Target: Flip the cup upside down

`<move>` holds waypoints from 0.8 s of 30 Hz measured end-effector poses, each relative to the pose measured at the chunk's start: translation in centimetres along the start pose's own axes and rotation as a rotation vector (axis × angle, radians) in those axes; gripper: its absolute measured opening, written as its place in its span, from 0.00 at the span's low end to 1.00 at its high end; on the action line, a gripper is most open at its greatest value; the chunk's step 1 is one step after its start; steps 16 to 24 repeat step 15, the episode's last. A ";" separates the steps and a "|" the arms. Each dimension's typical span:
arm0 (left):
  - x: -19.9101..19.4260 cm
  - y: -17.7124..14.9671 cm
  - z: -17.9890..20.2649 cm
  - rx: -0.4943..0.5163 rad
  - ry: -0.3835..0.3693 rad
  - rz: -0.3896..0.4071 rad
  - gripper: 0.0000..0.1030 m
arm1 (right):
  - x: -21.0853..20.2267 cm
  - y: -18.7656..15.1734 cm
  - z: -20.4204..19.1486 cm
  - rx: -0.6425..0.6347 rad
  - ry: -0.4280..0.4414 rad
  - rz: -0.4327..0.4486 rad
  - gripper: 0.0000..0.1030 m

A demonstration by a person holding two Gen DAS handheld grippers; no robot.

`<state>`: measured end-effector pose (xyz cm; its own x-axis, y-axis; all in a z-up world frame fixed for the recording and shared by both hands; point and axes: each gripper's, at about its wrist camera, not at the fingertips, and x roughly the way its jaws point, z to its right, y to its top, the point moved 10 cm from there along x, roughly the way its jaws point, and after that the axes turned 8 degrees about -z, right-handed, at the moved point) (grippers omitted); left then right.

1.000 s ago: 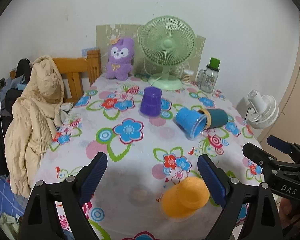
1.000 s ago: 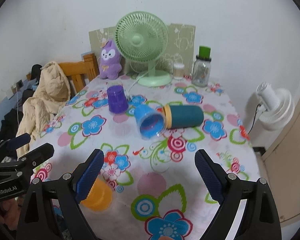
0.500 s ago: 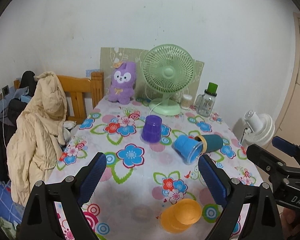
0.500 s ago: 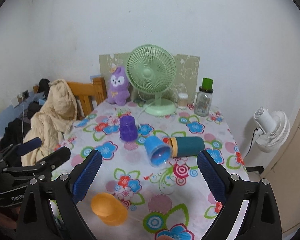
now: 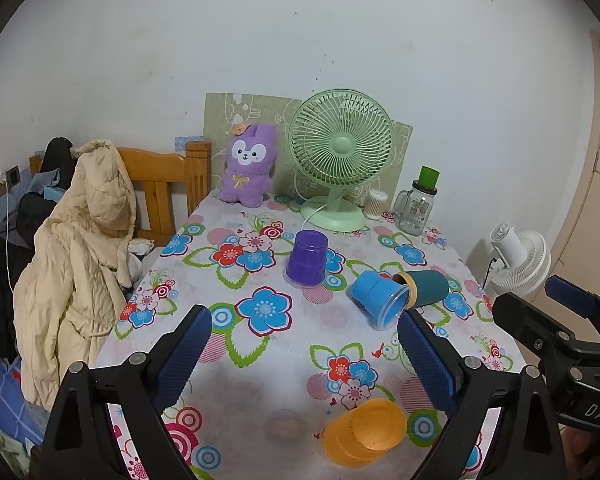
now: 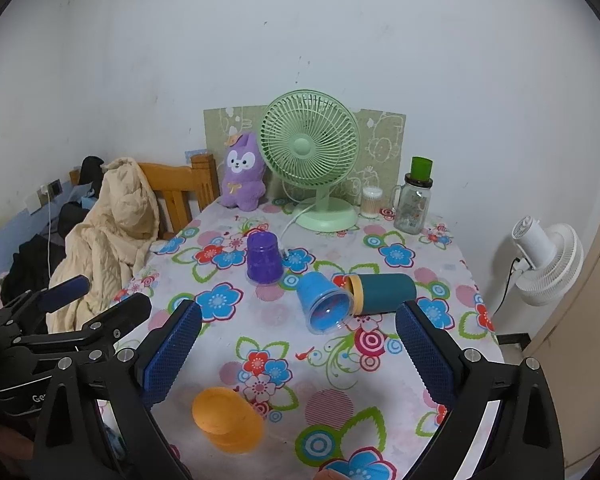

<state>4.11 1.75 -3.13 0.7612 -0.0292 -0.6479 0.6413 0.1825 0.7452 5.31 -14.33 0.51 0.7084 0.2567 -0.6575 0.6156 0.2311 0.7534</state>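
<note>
An orange cup [image 5: 363, 436] stands upside down near the table's front edge; it also shows in the right wrist view [image 6: 226, 418]. A purple cup [image 5: 307, 258] [image 6: 263, 257] stands upside down mid-table. A blue cup [image 5: 378, 299] [image 6: 325, 308] lies on its side, mouth toward me, against a teal cup [image 5: 427, 288] [image 6: 382, 293] with a yellow rim, also on its side. My left gripper [image 5: 306, 354] is open and empty above the front of the table. My right gripper [image 6: 298, 354] is open and empty beside it.
A green desk fan [image 5: 340, 156], a purple plush rabbit [image 5: 249, 170], a glass jar with a green lid [image 5: 419, 202] and a small white jar [image 5: 376, 204] line the back. A chair with a beige coat [image 5: 80, 248] stands left. A white floor fan [image 5: 518, 258] stands right.
Both grippers have drawn back and risen, so the table and cups look smaller and farther. The cups have not moved. Both grippers stay open.
</note>
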 end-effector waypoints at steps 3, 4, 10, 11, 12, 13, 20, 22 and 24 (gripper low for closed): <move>0.0 0.0 0.0 0.001 0.000 0.000 0.93 | 0.0 0.0 0.0 0.000 0.000 0.000 0.96; 0.0 0.0 0.0 0.001 0.000 -0.002 0.93 | 0.1 0.0 0.0 0.000 -0.002 -0.001 0.96; 0.2 0.0 -0.2 -0.005 -0.007 -0.007 0.93 | 0.3 0.0 0.0 -0.001 -0.003 -0.004 0.96; 0.2 0.0 -0.2 -0.007 -0.008 -0.007 0.93 | 0.3 0.0 0.0 -0.001 -0.004 -0.004 0.96; 0.3 0.0 -0.2 -0.007 -0.007 -0.006 0.93 | 0.3 0.0 0.0 -0.003 -0.004 -0.004 0.96; 0.3 0.0 -0.2 -0.007 -0.006 -0.006 0.93 | 0.3 0.0 0.0 -0.002 -0.001 -0.004 0.96; 0.2 0.0 -0.3 -0.009 -0.003 -0.005 0.93 | 0.3 -0.1 0.0 -0.003 0.002 -0.003 0.96; 0.2 0.0 -0.3 -0.009 -0.003 -0.005 0.93 | 0.3 -0.1 0.0 -0.003 0.002 -0.003 0.96; 0.2 0.0 -0.3 -0.009 -0.003 -0.005 0.93 | 0.3 -0.1 0.0 -0.003 0.002 -0.003 0.96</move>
